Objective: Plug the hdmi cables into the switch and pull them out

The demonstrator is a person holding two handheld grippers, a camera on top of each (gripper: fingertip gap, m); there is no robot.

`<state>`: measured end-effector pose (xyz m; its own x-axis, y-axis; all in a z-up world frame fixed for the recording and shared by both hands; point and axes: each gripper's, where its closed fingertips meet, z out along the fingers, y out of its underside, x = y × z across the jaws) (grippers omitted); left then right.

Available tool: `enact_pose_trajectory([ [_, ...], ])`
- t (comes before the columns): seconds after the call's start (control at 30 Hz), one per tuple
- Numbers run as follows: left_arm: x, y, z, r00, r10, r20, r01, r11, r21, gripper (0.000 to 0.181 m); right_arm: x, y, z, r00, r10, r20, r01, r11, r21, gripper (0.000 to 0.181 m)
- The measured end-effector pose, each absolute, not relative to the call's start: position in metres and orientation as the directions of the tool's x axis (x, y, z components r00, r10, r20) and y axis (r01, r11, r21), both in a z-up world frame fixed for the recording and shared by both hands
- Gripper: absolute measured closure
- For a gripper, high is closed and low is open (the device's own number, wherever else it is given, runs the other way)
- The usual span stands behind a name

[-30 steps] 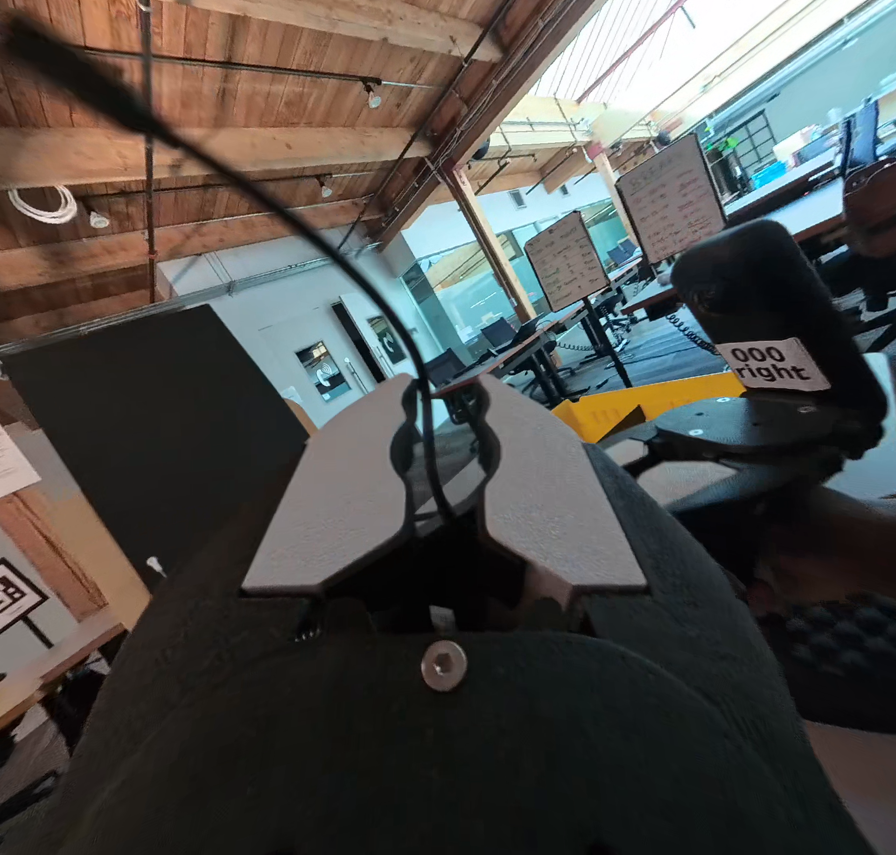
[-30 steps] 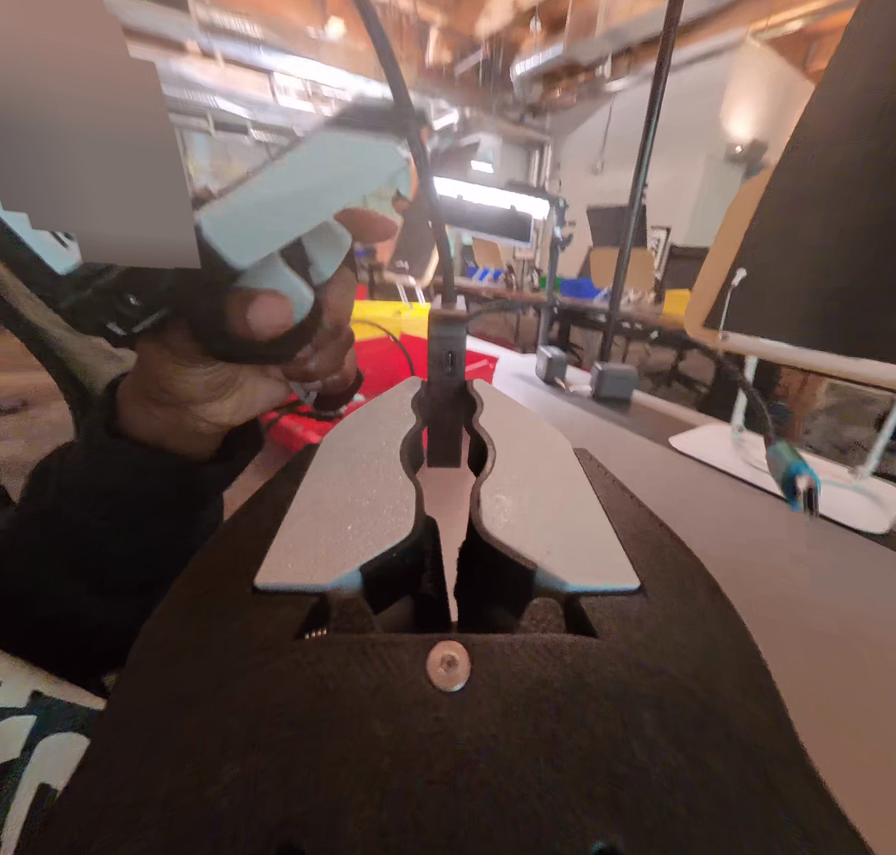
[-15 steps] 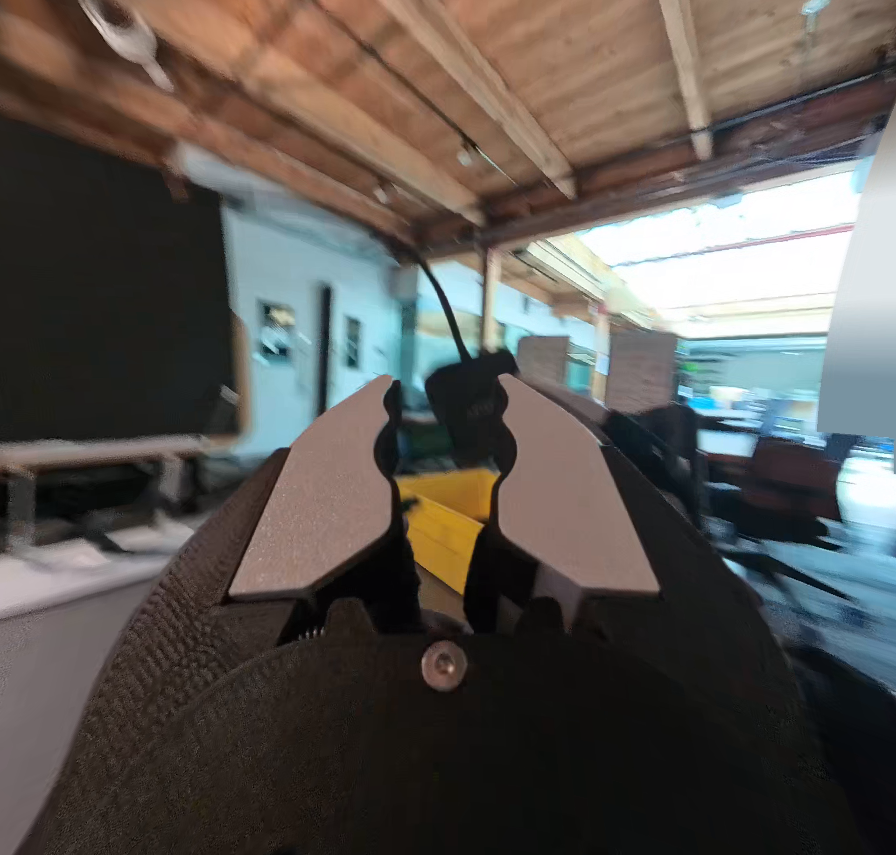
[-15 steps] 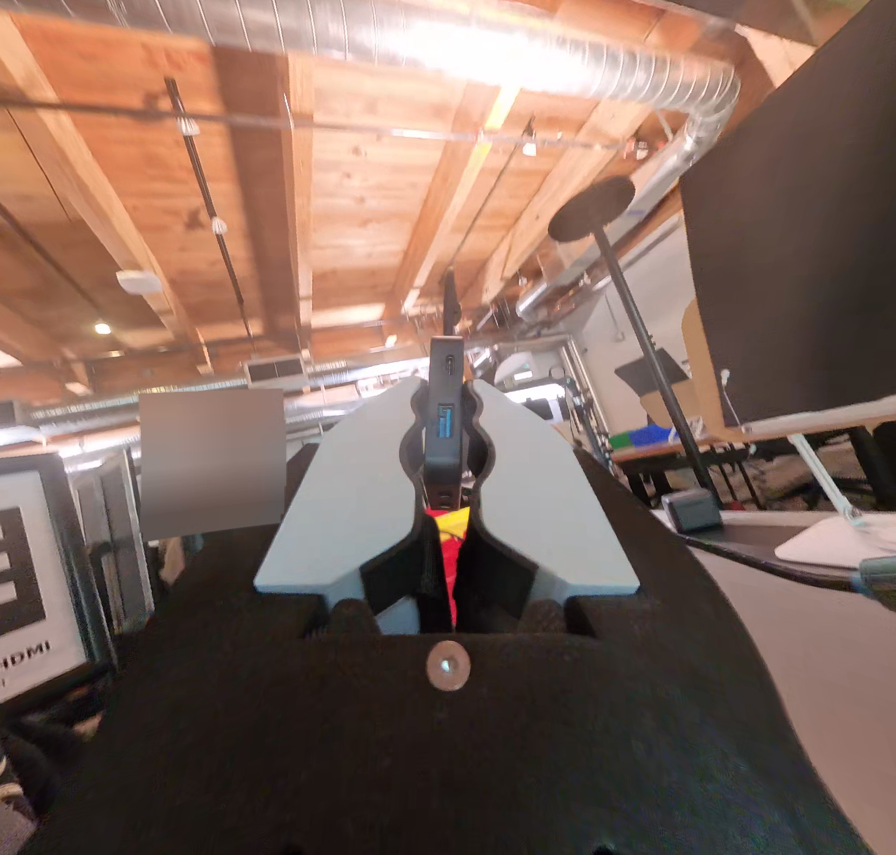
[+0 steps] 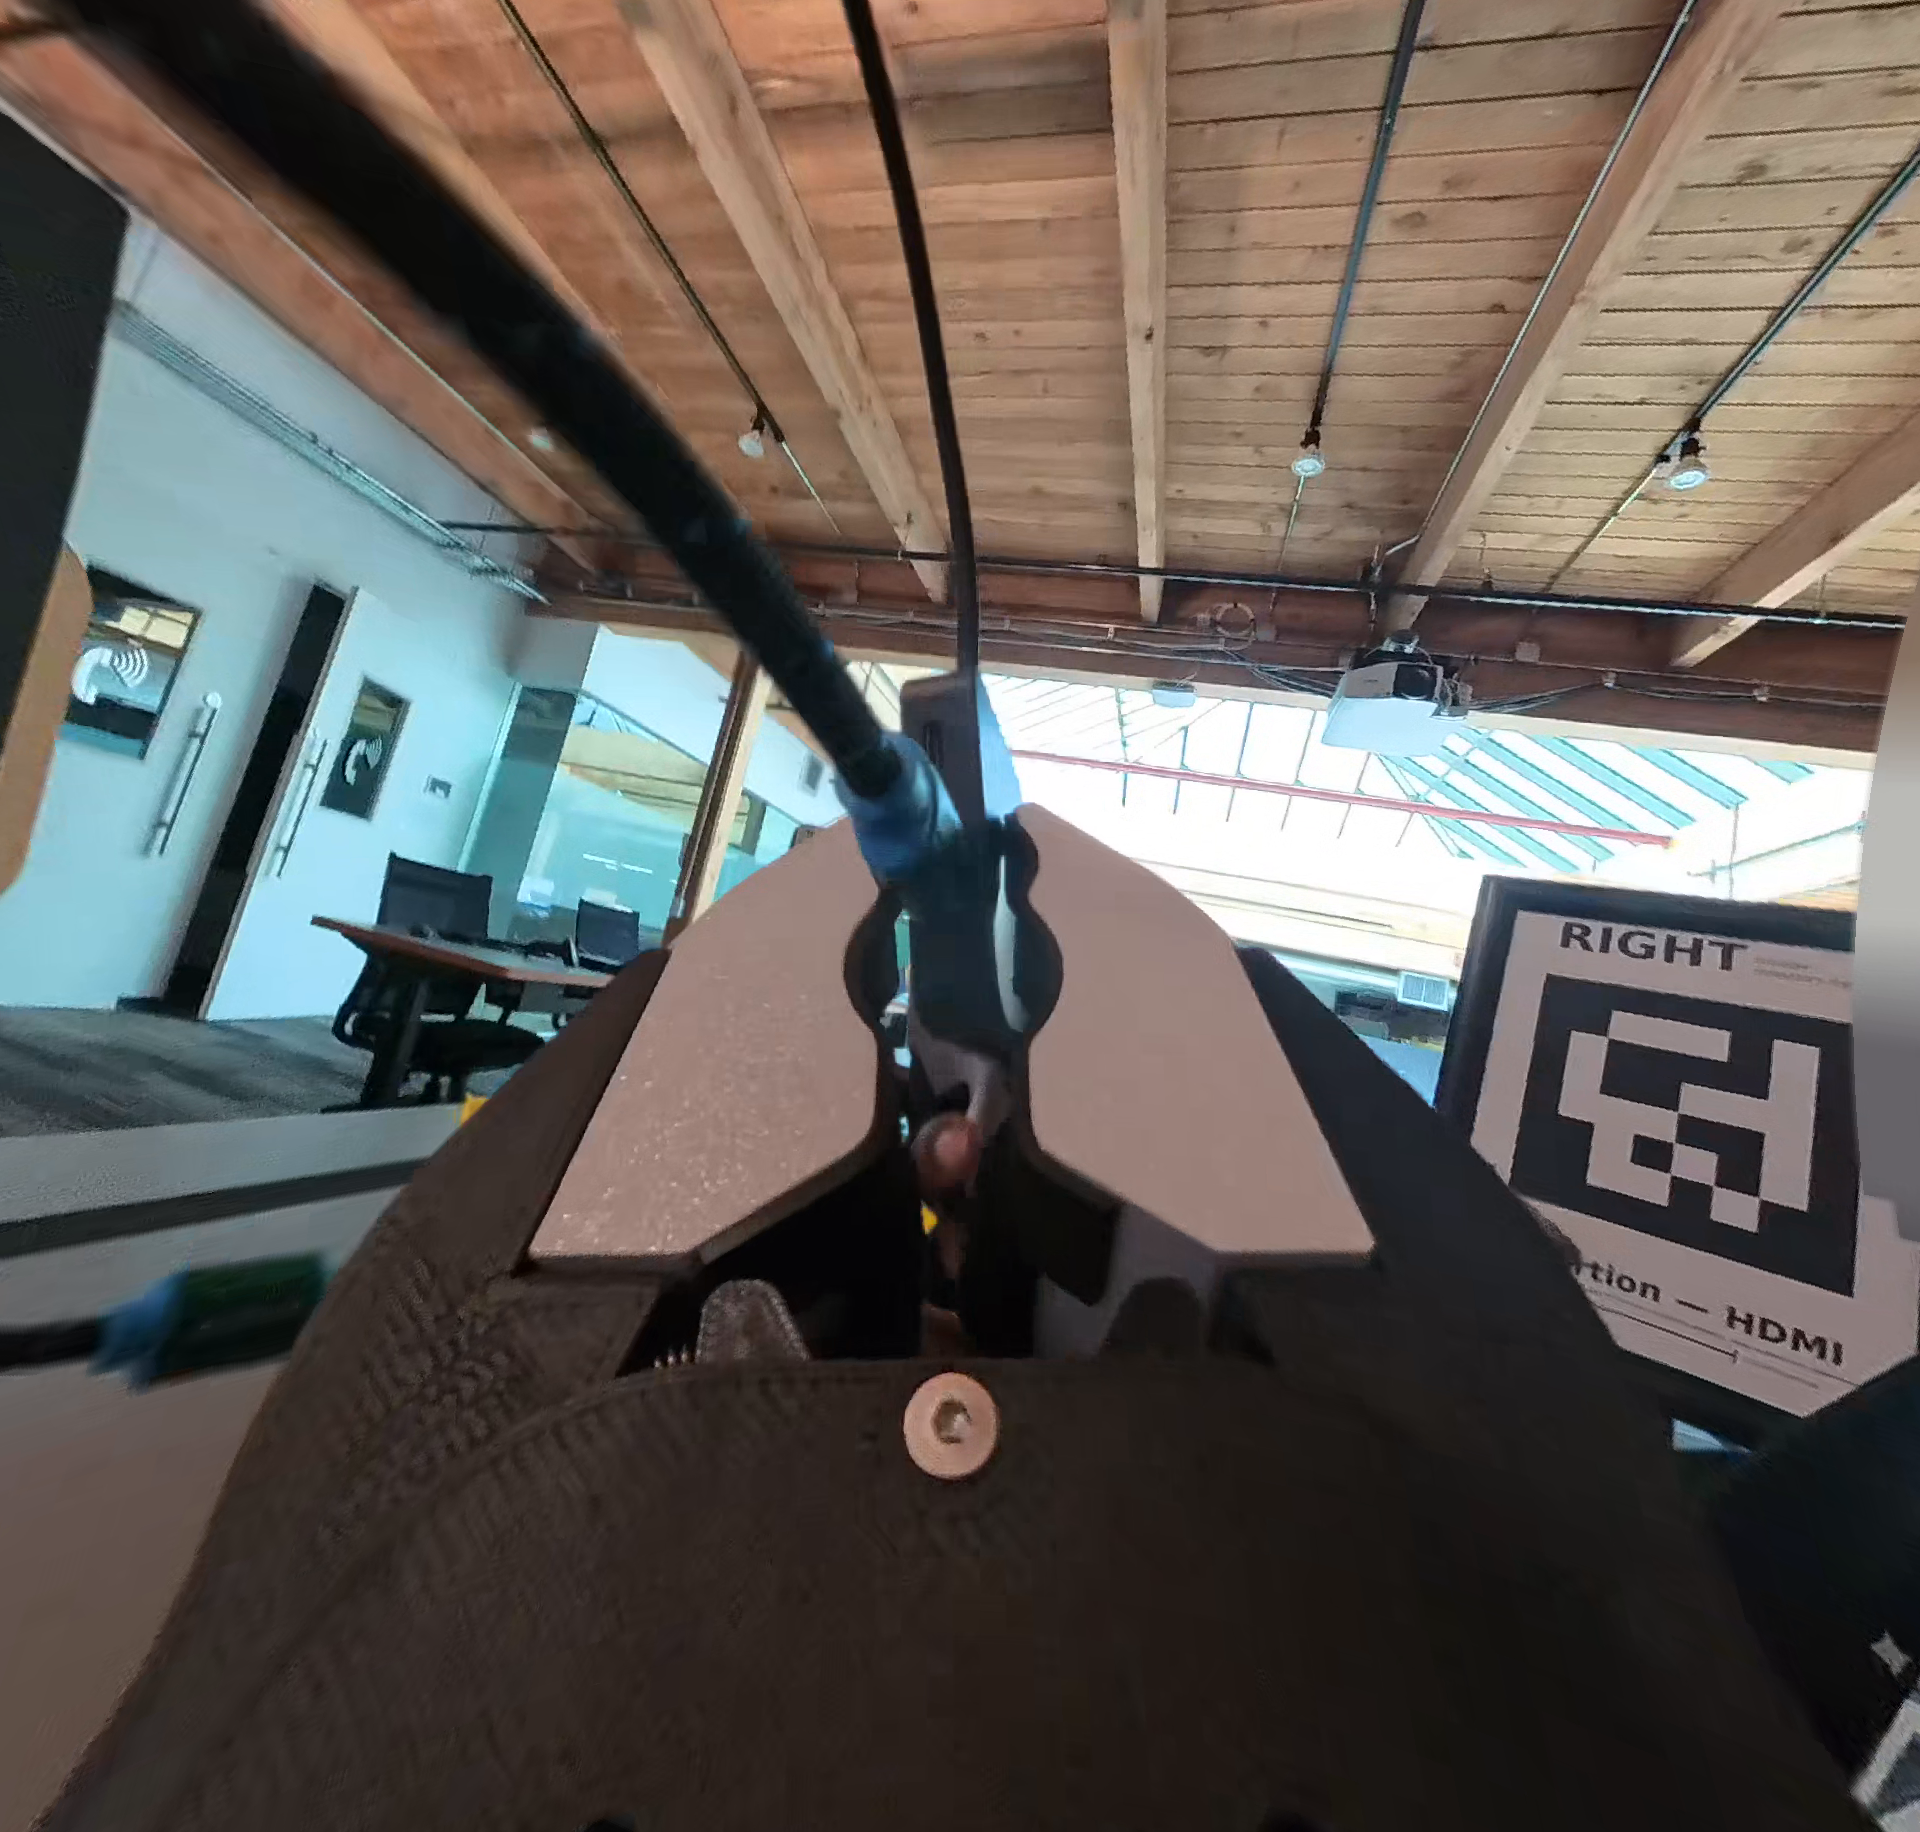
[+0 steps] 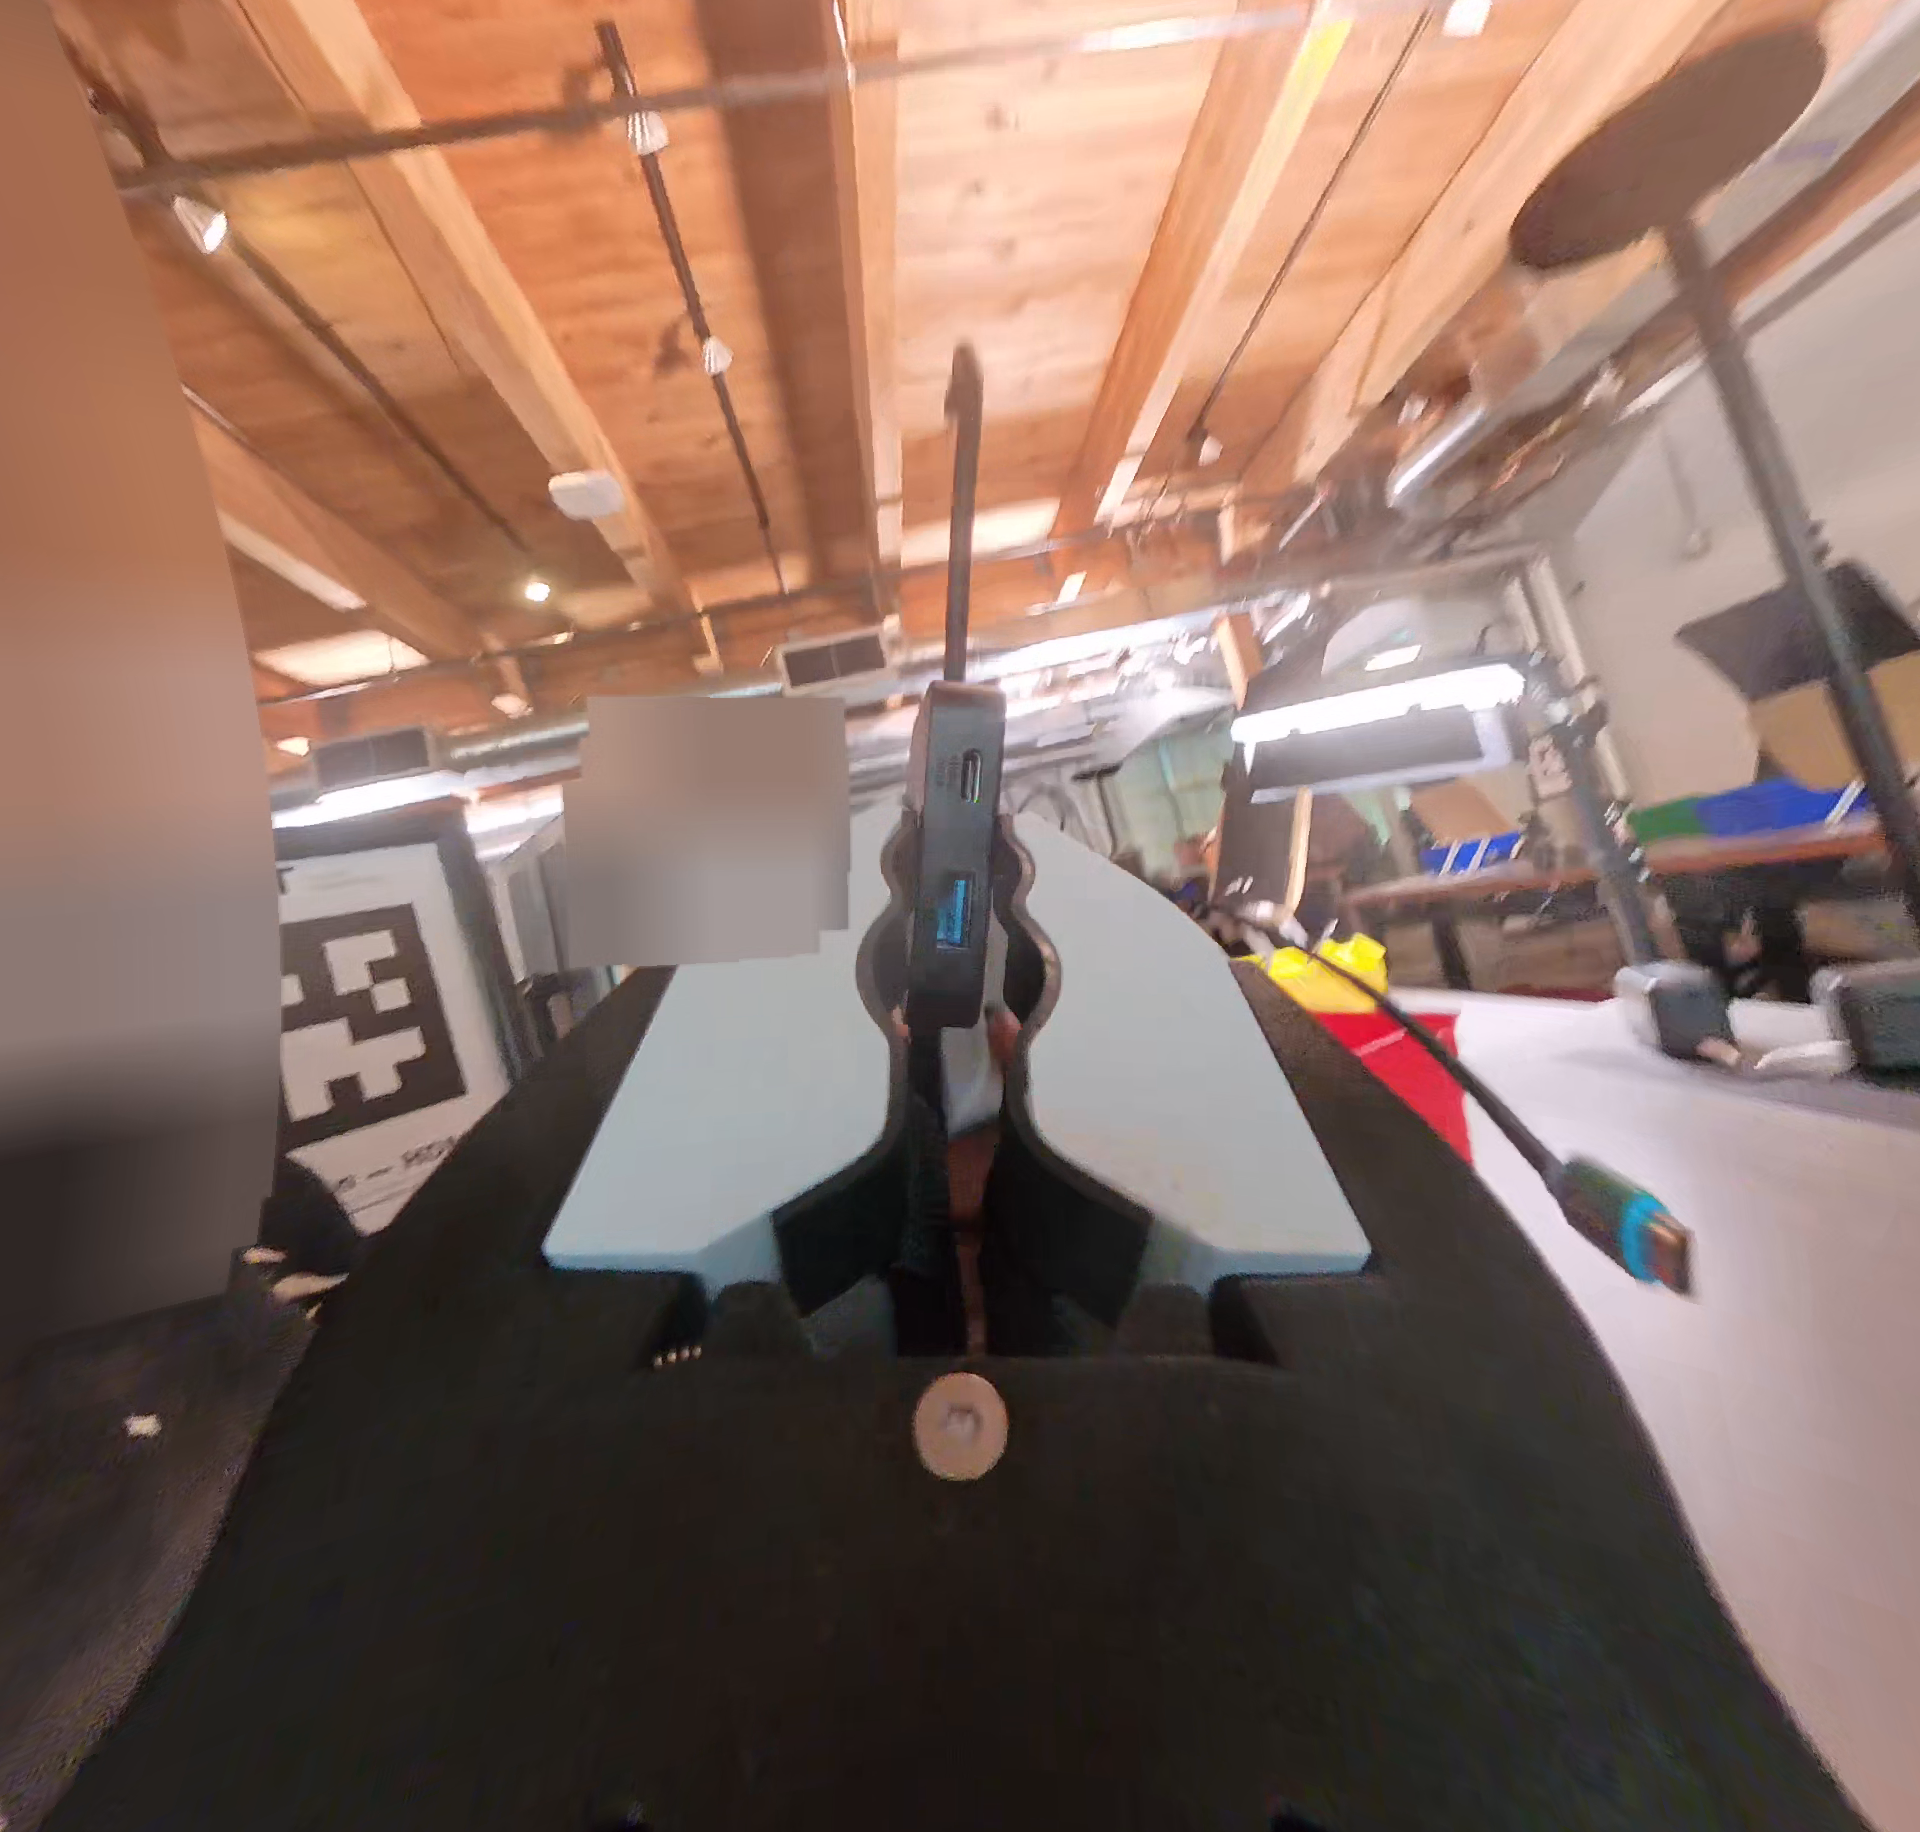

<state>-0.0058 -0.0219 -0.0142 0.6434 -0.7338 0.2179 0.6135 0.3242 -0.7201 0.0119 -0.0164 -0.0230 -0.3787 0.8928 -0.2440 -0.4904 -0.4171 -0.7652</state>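
A: Up between both grippers, the left gripper [image 5: 951,909] clamps a black blue-collared HDMI plug [image 5: 940,915]; the right gripper [image 6: 951,935] grips the slim dark-grey switch [image 6: 951,868].

B: Any tilt could jam the plug.

The dark grey switch [image 6: 951,889] shows a blue port. A free cable plug [image 6: 1621,1229] wears a cyan band on black, and the framed sign [image 5: 1678,1107] bears black-and-white squares.
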Motion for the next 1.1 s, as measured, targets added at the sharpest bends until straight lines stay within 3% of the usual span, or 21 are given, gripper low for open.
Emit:
enact_pose_trajectory([
  [0.13,-0.020,-0.024,-0.010,0.651,-0.733,0.198,0.596,0.331,-0.732,0.166,-0.008,-0.027,-0.041,-0.431,0.851,-0.301,-0.332,-0.460,-0.824,0.166],
  [0.23,-0.019,-0.019,-0.014,0.675,-0.726,0.131,0.462,0.277,-0.842,0.167,-0.014,-0.022,-0.053,-0.387,0.871,-0.302,-0.227,-0.407,-0.884,0.164],
  [0.3,-0.025,-0.018,-0.015,0.715,-0.696,0.069,0.358,0.280,-0.891,0.168,-0.008,-0.006,-0.051,-0.259,0.944,-0.205,-0.260,-0.272,-0.926,0.153],
  [0.37,-0.034,-0.017,-0.018,0.761,-0.649,-0.009,0.235,0.288,-0.928,0.168,0.006,0.003,-0.040,-0.141,0.988,-0.070,-0.309,-0.111,-0.945,0.152],
  [0.47,-0.045,-0.012,-0.033,0.802,-0.580,-0.144,0.007,0.250,-0.968,0.167,0.024,-0.016,-0.026,-0.127,0.979,0.157,-0.313,0.111,-0.943,0.157],
  [0.6,-0.036,-0.011,-0.059,0.755,-0.594,-0.276,-0.223,0.163,-0.961,0.168,0.021,-0.031,-0.039,-0.101,0.938,0.331,-0.187,0.309,-0.932,0.163],
  [0.83,-0.002,-0.021,-0.096,0.586,-0.739,-0.333,-0.398,0.095,-0.912,0.168,0.005,-0.033,-0.074,-0.198,0.944,0.264,0.003,0.270,-0.963,0.146],
  [1.1,0.019,-0.039,-0.104,0.449,-0.836,-0.316,-0.397,0.130,-0.908,0.168,0.007,-0.046,-0.094,-0.361,0.917,0.170,0.074,0.210,-0.975,0.159],
])
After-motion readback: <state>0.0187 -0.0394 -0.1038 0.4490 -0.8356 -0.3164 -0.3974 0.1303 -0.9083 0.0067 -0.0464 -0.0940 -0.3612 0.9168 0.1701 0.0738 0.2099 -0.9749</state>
